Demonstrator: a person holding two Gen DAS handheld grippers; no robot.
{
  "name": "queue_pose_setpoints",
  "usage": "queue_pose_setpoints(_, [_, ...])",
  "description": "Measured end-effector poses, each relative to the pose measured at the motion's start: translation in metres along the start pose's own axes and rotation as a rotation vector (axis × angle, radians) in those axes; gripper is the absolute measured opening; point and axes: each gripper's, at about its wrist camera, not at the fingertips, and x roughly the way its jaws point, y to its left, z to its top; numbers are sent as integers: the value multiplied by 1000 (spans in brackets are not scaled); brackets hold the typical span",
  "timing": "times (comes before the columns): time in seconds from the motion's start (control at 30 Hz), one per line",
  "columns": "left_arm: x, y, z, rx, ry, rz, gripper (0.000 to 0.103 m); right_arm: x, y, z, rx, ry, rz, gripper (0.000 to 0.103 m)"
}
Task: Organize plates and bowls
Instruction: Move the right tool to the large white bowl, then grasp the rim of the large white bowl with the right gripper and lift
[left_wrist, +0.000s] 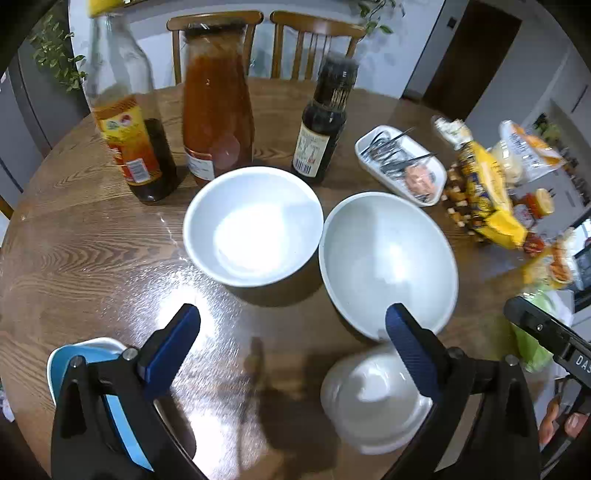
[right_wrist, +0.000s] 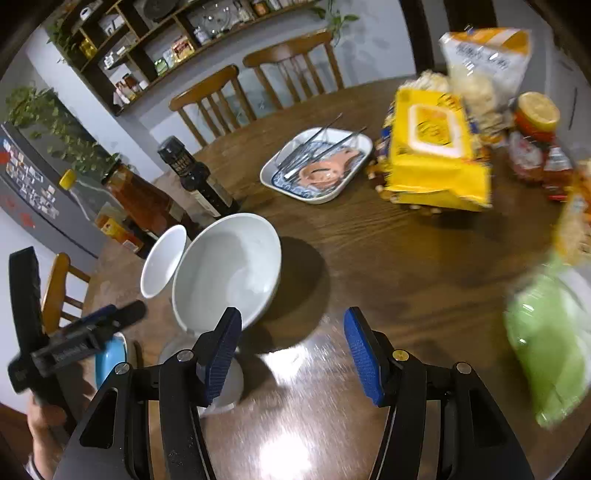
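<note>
Home dining room — wooden table (left_wrist: 92, 236), chairs (right_wrist: 210, 99)

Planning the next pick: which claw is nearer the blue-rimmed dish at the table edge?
Left. The left claw stands right over the blue-rimmed dish; the right claw stands farther off, past the white bowls.

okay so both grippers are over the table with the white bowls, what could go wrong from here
The two white bowls sit rim to rim, so lifting one could knock the other. The sauce bottles stand right behind them and might tip if a bowl gets pushed back. An upturned white bowl lies under the left gripper, easy to bump.
</note>
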Motion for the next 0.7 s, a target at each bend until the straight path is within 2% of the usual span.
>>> queue_pose_setpoints(0.1, [19,-8,5,-14,38,3,95,28,3,10,-7,40,10,59])
queue_pose_setpoints(0.3, [45,-13,8,-57,101,-12,78,70,10,21,-16,101,36,59])
queue_pose_setpoints(0.37, [51,-13,10,-70,106,-18,60,79,12,22,-22,121,44,58])
queue_pose_setpoints(0.4, [53,-12,11,-74,107,-23,54,83,13,22,-25,130,44,58])
queue_pose_setpoints(0.43, [56,-12,13,-75,111,-30,41,86,13,21,-27,135,46,53])
queue_pose_setpoints(0.47, [58,-11,15,-80,116,-37,27,88,14,21,-34,139,51,42])
queue_pose_setpoints(0.5, [60,-10,15,-85,119,-45,26,90,14,21,-39,141,54,37])
queue_pose_setpoints(0.57, [63,-10,17,-86,119,-54,26,91,14,22,-42,142,54,21])
queue_pose_setpoints(0.63, [64,-11,17,-75,113,-57,23,93,13,22,-42,142,58,16])
queue_pose_setpoints(0.7, [63,-16,17,-58,107,-69,13,92,12,22,-44,136,55,15])
